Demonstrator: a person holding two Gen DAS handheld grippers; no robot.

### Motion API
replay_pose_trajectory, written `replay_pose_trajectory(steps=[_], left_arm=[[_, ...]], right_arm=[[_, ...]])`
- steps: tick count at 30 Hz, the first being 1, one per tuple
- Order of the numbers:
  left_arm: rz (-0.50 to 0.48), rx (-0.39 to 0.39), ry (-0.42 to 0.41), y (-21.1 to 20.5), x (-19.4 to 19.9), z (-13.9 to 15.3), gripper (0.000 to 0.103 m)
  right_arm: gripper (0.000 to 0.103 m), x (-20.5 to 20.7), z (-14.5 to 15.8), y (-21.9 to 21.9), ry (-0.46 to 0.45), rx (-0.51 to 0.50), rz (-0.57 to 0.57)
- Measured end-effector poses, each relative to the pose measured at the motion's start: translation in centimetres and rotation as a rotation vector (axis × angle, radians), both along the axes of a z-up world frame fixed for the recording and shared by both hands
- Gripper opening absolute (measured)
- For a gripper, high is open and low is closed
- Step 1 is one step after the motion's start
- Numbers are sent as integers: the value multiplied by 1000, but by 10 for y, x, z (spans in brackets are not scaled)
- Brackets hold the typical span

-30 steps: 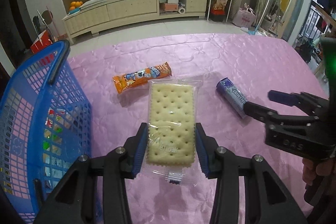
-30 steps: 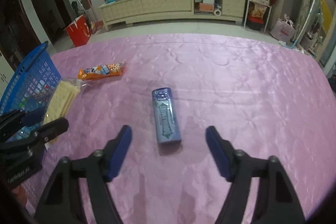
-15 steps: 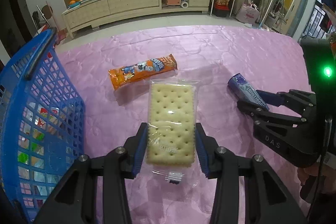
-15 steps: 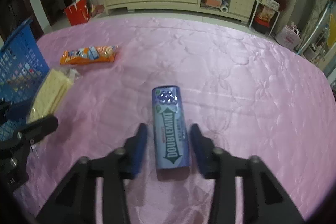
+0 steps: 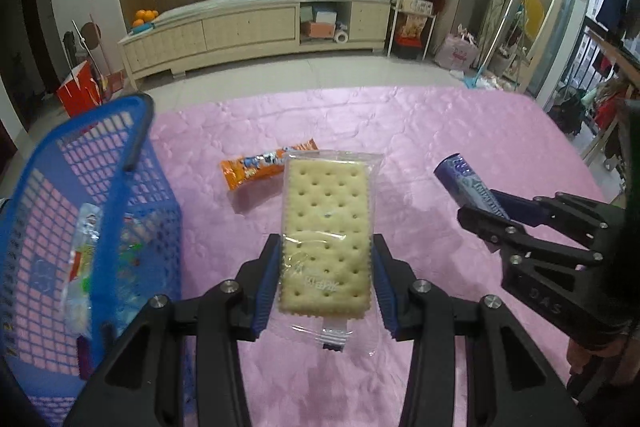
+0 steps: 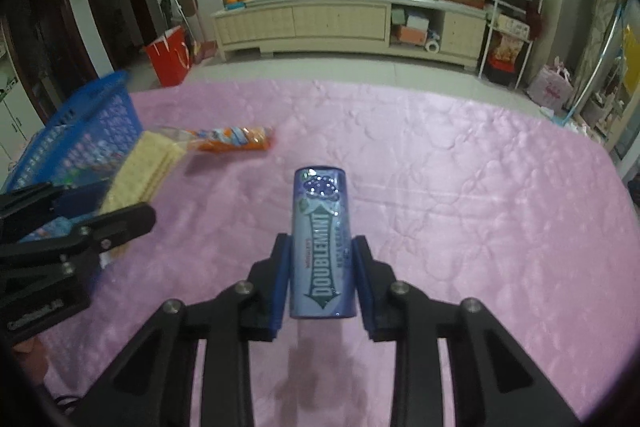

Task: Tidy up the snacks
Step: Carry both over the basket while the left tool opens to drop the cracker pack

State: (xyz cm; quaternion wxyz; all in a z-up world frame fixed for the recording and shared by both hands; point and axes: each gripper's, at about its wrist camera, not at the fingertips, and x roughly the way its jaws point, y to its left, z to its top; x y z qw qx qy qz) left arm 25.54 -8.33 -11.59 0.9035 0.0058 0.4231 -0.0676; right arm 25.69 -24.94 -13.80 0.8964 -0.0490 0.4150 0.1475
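Crackers (image 5: 325, 235) sit pinched in the left gripper (image 5: 325, 283) at lower centre, gum tin (image 6: 322, 247) squeezed by the just-closed right gripper (image 6: 322, 275); either smooth pack could slip before the blue basket (image 5: 100, 163).

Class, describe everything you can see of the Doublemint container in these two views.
The Doublemint container is a slim, glossy pale-blue canister with rounded edges, a dark green arrow banner carrying white lettering, and a darker blue dotted cap end. It lies lengthwise between the blue pads of the right gripper, whose jaws have just closed on its sides. Cap end points away from the gripper, tilted upward. It appears lifted off the pink cloth, its shadow showing below. Nothing else touches it.
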Motion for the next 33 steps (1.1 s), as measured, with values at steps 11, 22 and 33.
replay_pose_trajectory(steps=[11,22,33], left_arm=[[10,-35,-121,27,-53,61,41],[20,-65,-151,97,-93,78,41],[110,-52,-133,177,-112,70,41]], right_arm=[[35,-49,71,27,-100,38,33],[35,-82,101,86,-144,88,102],[35,-91,90,162,-102,109,199]])
